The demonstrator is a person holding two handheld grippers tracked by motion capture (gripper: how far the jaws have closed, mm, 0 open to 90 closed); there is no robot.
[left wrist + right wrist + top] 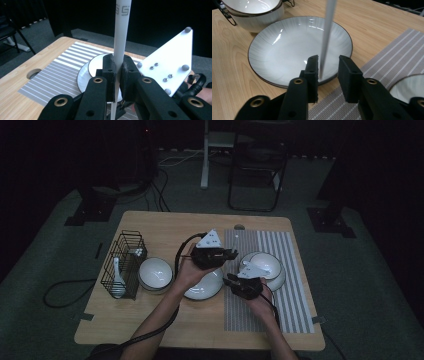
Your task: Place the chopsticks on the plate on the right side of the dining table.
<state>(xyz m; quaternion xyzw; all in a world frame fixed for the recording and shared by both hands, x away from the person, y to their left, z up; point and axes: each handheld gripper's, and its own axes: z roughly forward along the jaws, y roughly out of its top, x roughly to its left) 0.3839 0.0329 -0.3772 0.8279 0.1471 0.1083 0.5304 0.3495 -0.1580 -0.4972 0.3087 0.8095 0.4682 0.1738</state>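
**Three cameras: one high and far, two close along the jaws**

The high view looks forward and down from above the person's side onto the whole light wooden table (150,320), from well back. The left gripper view rides close behind its own black jaws and faces across the grey-and-white striped woven placemat (53,75) toward the table's far edge. The right gripper view looks steeply down, very near, onto the wide white shallow plate with a dark rim (287,47). The placemat (397,55) lies in all three views; the slim white stick (121,37) lies in both gripper views.
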